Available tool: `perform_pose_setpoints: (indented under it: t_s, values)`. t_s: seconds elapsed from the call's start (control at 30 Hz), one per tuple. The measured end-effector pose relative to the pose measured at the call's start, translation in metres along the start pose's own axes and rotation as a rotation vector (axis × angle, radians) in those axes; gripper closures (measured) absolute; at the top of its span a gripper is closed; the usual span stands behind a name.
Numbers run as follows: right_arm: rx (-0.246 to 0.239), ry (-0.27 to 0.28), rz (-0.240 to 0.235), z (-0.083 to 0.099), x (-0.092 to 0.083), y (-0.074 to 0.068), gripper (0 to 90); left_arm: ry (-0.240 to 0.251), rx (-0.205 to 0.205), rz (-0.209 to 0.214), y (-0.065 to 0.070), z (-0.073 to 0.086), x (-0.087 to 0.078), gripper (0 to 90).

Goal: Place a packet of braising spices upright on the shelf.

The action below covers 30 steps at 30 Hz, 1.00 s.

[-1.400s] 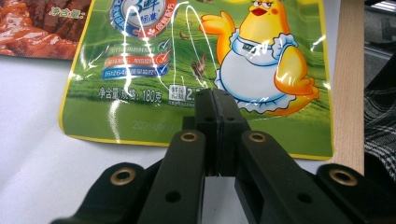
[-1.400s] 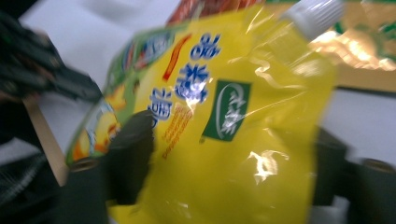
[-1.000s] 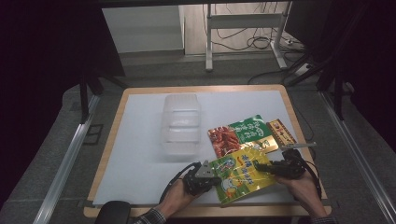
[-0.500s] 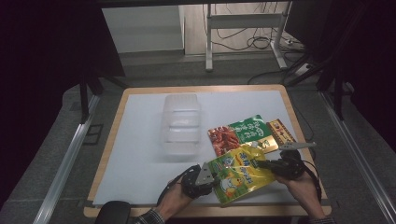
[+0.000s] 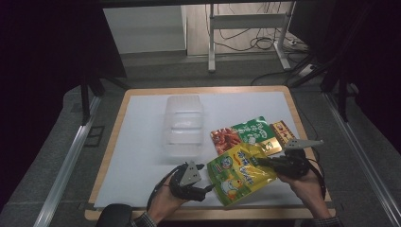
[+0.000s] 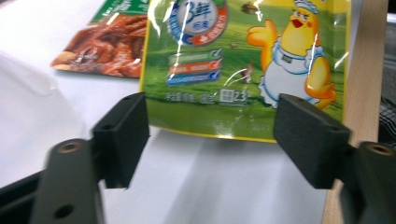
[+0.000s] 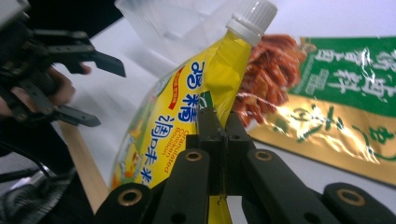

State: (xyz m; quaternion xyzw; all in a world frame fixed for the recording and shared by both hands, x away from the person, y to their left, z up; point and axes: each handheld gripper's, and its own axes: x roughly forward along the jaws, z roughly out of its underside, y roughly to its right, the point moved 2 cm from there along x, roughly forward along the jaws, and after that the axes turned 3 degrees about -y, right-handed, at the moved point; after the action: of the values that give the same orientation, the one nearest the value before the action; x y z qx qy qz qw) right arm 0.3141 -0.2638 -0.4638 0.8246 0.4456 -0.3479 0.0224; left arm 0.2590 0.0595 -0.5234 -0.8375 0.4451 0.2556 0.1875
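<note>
A yellow-green spouted pouch [image 5: 241, 172] with a cartoon chicken hangs tilted just above the white table top near the front edge. My right gripper [image 5: 258, 161] is shut on its right edge. In the right gripper view the jaws [image 7: 218, 116] pinch the pouch [image 7: 187, 116] below its white cap [image 7: 252, 16]. My left gripper [image 5: 207, 178] stands open at the pouch's left side, its jaws having just been opening. In the left gripper view the pads [image 6: 212, 135] are apart with nothing between them, and the pouch [image 6: 243, 70] lies just beyond.
A red-and-green snack bag [image 5: 241, 132] and a small red-and-gold packet [image 5: 283, 131] lie behind the pouch. A clear plastic container [image 5: 183, 125] stands mid-table. The wooden table rim [image 5: 208, 213] runs just under both hands.
My left gripper has let go of the pouch, opened and drawn back to the left. My right gripper has risen a little with the pouch in it.
</note>
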Motion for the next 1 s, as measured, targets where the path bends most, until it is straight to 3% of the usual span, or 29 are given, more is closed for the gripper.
perform_pose_setpoints:
  t_s: [0.1, 0.37, 0.7, 1.0]
  values:
    - [0.0, 0.023, -0.013, -0.006, -0.004, -0.002, 89.0, 0.006, -0.02, 0.001, -0.004, 0.003, -0.004, 20.8]
    - [0.002, 0.072, -0.04, -0.023, -0.016, -0.005, 89.0, -0.012, -0.007, -0.022, -0.004, 0.008, -0.007, 9.5]
    - [-0.018, 0.101, -0.053, -0.045, -0.028, -0.014, 89.1, -0.026, 0.027, -0.051, -0.005, 0.008, -0.007, 8.0]
    - [-0.032, 0.105, -0.057, -0.064, -0.03, -0.014, 89.1, -0.036, 0.014, -0.064, -0.004, 0.011, -0.009, 6.4]
